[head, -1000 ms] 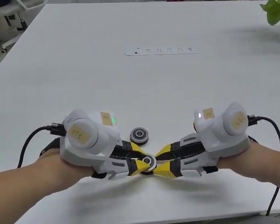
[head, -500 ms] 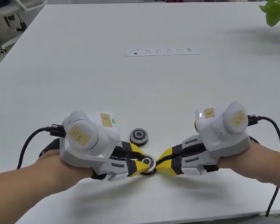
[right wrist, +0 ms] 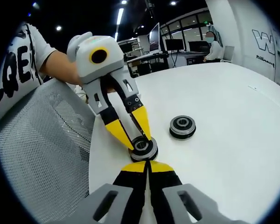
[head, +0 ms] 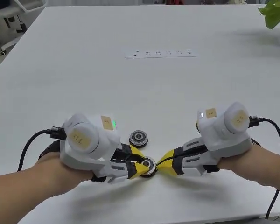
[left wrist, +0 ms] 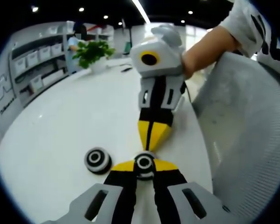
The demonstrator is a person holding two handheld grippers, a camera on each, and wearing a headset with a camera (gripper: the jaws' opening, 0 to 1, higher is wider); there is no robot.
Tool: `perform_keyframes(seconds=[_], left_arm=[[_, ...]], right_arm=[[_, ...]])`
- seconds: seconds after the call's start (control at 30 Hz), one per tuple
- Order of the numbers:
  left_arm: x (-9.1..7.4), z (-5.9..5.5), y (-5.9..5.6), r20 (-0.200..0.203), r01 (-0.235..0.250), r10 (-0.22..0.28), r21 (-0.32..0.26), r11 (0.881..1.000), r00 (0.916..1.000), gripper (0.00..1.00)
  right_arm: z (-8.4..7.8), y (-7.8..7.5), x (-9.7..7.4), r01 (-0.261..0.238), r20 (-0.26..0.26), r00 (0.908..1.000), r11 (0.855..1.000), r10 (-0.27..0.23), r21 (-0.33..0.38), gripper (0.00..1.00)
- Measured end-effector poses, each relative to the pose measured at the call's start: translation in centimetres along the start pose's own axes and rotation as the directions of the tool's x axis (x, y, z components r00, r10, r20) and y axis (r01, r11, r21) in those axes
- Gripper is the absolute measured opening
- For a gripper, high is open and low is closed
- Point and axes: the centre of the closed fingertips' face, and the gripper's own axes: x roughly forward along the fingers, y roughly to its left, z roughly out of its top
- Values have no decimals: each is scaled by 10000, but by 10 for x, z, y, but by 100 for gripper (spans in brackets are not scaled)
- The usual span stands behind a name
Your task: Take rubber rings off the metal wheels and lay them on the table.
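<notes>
White tabletop [head: 130, 84] lies under both tools. The left gripper [head: 141, 168] is clenched on a metal wheel [head: 148, 163], held between its yellow jaws. The right gripper [head: 160, 167] has its jaws pressed together, their tips touching that wheel's dark rim. A second wheel [head: 138, 137] lies just beyond the left gripper's tips, apart from them.

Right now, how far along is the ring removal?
Done: no loose ring lies on the table yet. In hand: the left tool clamps the near wheel while the right tool, shut, meets its rim. Left: that ring, then the second wheel, lying apart, its dark ring apparently on.
</notes>
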Motion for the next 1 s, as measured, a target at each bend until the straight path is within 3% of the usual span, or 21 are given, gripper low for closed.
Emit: perform_keyframes(seconds=[0.17, 0.4, 0.7, 1.0], left_arm=[[0, 0, 0, -29, -14, 14, 25, 10000, 10000, 13], [0, 0, 0, -70, -27, 27, 106, 9999, 10000, 13], [0, 0, 0, -91, -73, 75, 135, 9999, 9999, 12], [0, 0, 0, -210, -170, 174, 199, 9997, 9996, 12]], right_arm=[[1, -1, -2, -13, 186, 9998, 9969, -2, 787, 0], [2, 0, -4, -51, 316, 9995, 9907, 8, 1361, 0], [10, -4, -5, -85, 780, 9969, 9811, -67, 1935, 0], [14, 0, -4, -150, 874, 9962, 9773, -36, 2112, 0]])
